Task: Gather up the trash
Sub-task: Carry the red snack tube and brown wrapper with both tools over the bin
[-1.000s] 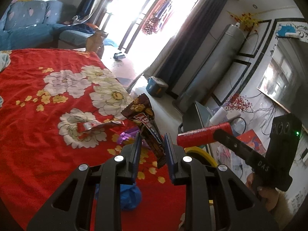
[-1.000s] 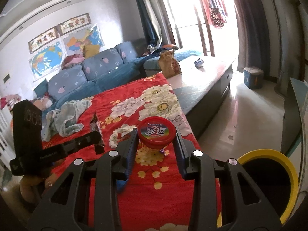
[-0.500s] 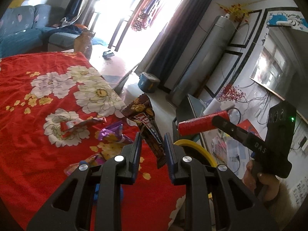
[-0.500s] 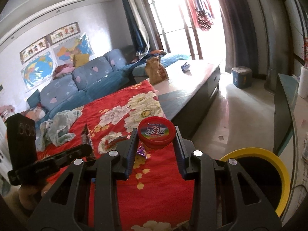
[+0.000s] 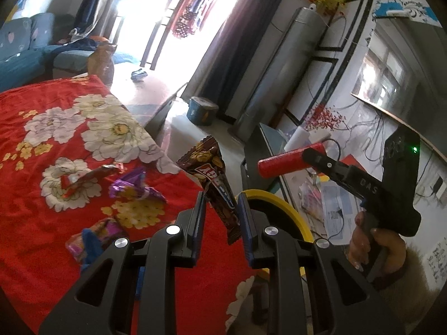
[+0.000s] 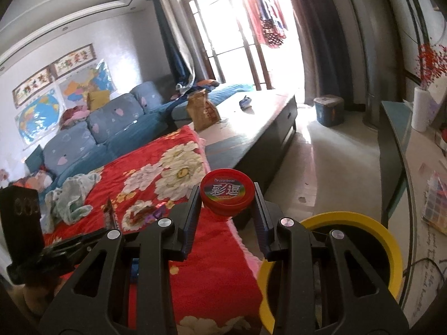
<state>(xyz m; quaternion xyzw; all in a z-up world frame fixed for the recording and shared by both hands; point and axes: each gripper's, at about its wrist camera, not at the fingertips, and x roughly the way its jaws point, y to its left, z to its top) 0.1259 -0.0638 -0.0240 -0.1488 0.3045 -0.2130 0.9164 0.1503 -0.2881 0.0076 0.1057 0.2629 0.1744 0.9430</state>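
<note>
My left gripper (image 5: 221, 198) is shut on a brown snack wrapper (image 5: 213, 173) that sticks up between its fingers, above the edge of the red flowered blanket (image 5: 42, 145). My right gripper (image 6: 226, 195) is shut on a round red tub (image 6: 226, 194) with a printed lid; the left wrist view shows that red tub (image 5: 287, 161) from the side at the tip of the right gripper, held by a hand (image 5: 371, 248). A yellow-rimmed bin (image 6: 360, 223) stands just right of the bed, and its yellow rim (image 5: 279, 203) shows behind the left fingers. Several wrappers lie on the blanket: purple (image 5: 134, 187), red (image 5: 89, 174), pink and blue (image 5: 95, 237).
A low dark table (image 6: 251, 139) with a paper bag (image 6: 202, 109) stands beyond the bed. A blue sofa (image 6: 92, 128) runs along the wall. A crumpled cloth (image 6: 69, 198) lies on the blanket. A glass-topped stand (image 6: 396, 145) with a paper roll is at the right.
Both grippers have swung to the right with their loads, away from the bed's middle. The yellow bin has come further into both views and the sofa has slid left.
</note>
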